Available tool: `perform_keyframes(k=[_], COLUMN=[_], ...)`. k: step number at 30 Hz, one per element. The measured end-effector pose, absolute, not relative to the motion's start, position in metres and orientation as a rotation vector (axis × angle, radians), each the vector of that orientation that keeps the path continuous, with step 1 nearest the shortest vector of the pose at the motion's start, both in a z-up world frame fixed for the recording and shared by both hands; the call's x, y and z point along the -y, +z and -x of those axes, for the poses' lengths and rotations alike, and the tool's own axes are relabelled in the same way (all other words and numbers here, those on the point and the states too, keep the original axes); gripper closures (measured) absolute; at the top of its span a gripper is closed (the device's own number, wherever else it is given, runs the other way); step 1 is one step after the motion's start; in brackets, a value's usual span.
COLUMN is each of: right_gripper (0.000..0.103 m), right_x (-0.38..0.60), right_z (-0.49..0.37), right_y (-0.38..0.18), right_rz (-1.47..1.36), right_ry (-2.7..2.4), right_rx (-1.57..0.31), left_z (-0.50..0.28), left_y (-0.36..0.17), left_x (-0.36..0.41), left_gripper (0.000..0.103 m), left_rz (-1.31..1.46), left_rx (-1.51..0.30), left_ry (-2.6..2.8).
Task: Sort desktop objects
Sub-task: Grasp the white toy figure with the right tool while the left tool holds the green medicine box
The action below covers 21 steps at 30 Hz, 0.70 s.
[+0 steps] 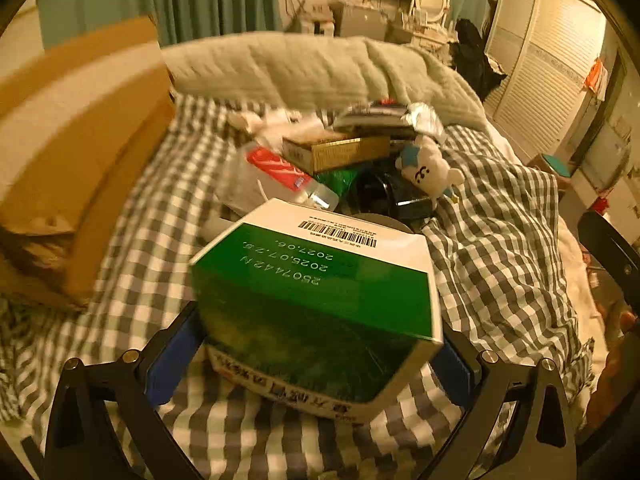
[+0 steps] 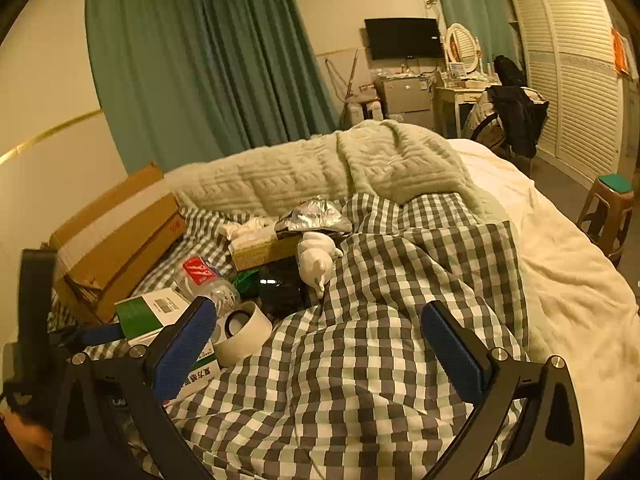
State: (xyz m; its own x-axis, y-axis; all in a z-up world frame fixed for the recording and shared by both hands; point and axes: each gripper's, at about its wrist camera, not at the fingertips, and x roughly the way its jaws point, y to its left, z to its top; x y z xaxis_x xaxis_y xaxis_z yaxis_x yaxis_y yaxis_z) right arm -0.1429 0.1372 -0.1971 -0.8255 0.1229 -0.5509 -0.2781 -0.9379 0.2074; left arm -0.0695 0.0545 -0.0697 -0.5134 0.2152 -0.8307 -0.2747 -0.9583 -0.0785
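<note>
A green and white carton [image 1: 312, 280] with a barcode lies tilted on the checked bedcover [image 1: 500, 240], between the blue pads of my left gripper [image 1: 318, 322]. Its jaws stand wide around the carton's sides, and no squeeze shows. Beyond it lies a heap: a clear bottle with a red label [image 1: 276, 172], a gold tissue box [image 1: 336, 152], a white plush toy [image 1: 424, 168] and a black object [image 1: 384, 192]. My right gripper [image 2: 316, 308] is open over bare checked cover, empty. At its left are the carton [image 2: 140, 314] and a white tape roll [image 2: 244, 332].
A long cardboard box [image 2: 116, 232] lies along the wall at the left. A folded knit blanket [image 2: 320, 168] borders the heap at the back, with a silver foil bag [image 2: 316, 214] in front of it. White bedding [image 2: 560, 260] spreads to the right, beside a stool [image 2: 608, 212].
</note>
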Motion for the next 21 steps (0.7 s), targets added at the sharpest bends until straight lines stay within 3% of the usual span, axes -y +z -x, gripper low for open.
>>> perform_keyframes(k=[6, 11, 18, 21], right_gripper=[0.0, 0.001, 0.038, 0.042], right_x=[-0.149, -0.155, -0.144, -0.15], right_z=[0.185, 0.241, 0.323, 0.325], right_y=[-0.197, -0.208, -0.256, -0.27], right_rz=[0.962, 1.139, 1.388, 1.404], right_ry=[2.787, 2.774, 2.641, 2.615], right_rx=[-0.427, -0.427, -0.251, -0.331], left_z=[0.084, 0.077, 0.074, 0.077], left_y=[-0.078, -0.061, -0.044, -0.042], left_x=[-0.044, -0.038, -0.026, -0.021], left_gripper=[0.001, 0.003, 0.003, 0.003], left_rz=[1.419, 1.319, 1.217, 1.193], left_rx=[0.092, 0.136, 0.219, 0.247], left_ry=[2.434, 2.487, 2.528, 2.56])
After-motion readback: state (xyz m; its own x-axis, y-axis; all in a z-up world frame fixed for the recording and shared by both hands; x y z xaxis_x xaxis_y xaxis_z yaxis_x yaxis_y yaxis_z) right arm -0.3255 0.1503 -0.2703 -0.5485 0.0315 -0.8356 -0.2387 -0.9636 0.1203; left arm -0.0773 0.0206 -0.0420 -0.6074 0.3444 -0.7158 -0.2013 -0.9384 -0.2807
